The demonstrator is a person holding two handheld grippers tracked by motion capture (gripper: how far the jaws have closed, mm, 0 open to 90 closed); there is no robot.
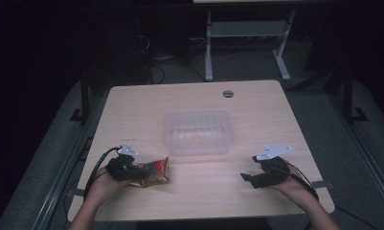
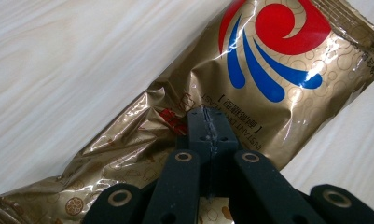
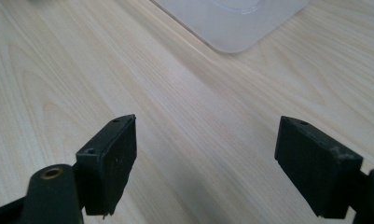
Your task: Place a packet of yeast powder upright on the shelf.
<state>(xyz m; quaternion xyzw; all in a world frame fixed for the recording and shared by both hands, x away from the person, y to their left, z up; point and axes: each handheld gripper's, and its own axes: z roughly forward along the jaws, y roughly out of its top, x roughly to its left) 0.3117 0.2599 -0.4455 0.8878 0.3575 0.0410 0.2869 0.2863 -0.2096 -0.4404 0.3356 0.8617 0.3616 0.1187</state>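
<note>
Pale wood table (image 1: 256,103) lay under both your hands, dark floor around it. Your left gripper (image 2: 208,123) had its jaws pressed together, pinching a fold of the gold packet (image 2: 250,88) near its middle; the packet lay slanted on the wood, its red and blue swirl beyond the jaw tips. Your right gripper (image 3: 205,158) stood wide apart and held nothing, bare wood between its jaws. Ahead of it, mid-table, sat the clear tub (image 1: 197,132), just beyond the packet's far end.

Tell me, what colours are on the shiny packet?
The packet is gold with a red and blue swirl; the left gripper view shows it best.
</note>
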